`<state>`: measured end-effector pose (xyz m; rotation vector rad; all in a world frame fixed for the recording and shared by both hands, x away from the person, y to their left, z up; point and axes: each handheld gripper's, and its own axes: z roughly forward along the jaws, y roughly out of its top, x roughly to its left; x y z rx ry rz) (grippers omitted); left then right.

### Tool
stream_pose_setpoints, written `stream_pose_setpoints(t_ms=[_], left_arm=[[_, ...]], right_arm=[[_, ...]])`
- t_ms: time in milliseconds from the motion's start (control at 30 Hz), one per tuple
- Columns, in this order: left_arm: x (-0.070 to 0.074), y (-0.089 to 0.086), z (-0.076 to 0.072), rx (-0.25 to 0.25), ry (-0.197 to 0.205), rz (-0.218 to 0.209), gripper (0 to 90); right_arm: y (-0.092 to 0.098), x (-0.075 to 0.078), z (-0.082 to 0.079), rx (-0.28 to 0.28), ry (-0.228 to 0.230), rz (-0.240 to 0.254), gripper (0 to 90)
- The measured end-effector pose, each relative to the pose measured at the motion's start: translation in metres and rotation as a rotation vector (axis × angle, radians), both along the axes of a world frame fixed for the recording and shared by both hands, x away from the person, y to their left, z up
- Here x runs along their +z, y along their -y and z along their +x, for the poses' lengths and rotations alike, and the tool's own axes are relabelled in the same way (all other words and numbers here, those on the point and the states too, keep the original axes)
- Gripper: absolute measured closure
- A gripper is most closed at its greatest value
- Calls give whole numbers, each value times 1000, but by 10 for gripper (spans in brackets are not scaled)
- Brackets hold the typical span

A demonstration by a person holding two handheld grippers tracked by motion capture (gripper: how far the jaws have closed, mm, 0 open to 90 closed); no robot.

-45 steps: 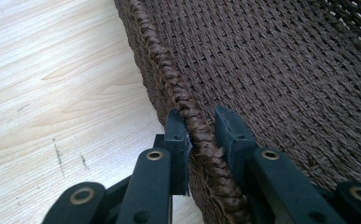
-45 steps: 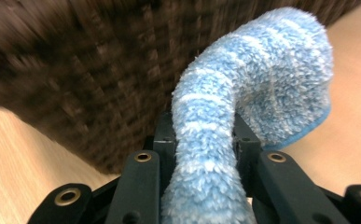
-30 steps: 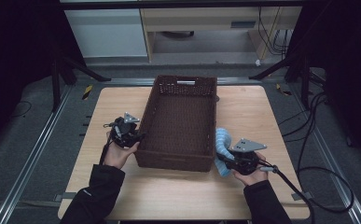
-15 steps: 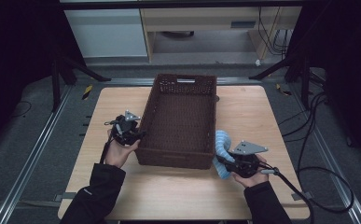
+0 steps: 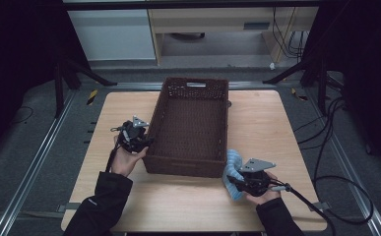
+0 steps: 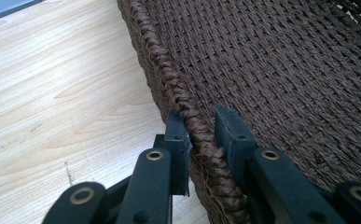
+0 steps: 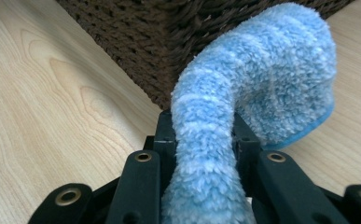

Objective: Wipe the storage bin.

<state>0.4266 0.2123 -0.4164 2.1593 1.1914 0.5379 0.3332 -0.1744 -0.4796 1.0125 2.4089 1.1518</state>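
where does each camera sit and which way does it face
high view: above the person's side, facing forward and down on the table; both forearms, left gripper, right gripper.
left gripper view: rides the left gripper, looking along its jaws clamped on the basket rim.
right gripper view: rides the right gripper, looking along its jaws pinching the sock by the basket corner.
shared: all show basket and table.

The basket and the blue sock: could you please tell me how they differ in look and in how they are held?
The basket is dark brown, stiff and woven; the sock is pale blue, fluffy and limp. The left gripper pinches only the basket's rim, while the right gripper clamps the sock's middle. The basket rests flat on the table; the sock arches upward. Each is gripped.
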Motion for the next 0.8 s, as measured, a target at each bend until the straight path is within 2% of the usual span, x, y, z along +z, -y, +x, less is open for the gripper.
stream_pose_setpoints(t_ms=[100,167,233,333,567,633,667,800], left_arm=[[0,0,0,0,0,4,751],[0,0,0,0,0,3,751],[0,0,0,0,0,5,751],[0,0,0,-1,0,5,751],[0,0,0,-1,-1,8,751],[0,0,0,-1,-1,8,751],[0,0,0,-1,-1,8,751],[0,0,0,-2,-1,9,750]], right_arm=[[0,10,-3,3,21,21,706],[3,26,-8,2,66,54,705],[5,39,-13,0,104,65,705],[8,49,-17,-4,132,89,706],[-1,33,-21,6,98,43,708],[1,28,-20,-5,72,59,710],[2,23,-20,-10,46,39,710],[-4,7,-18,3,-3,4,710]])
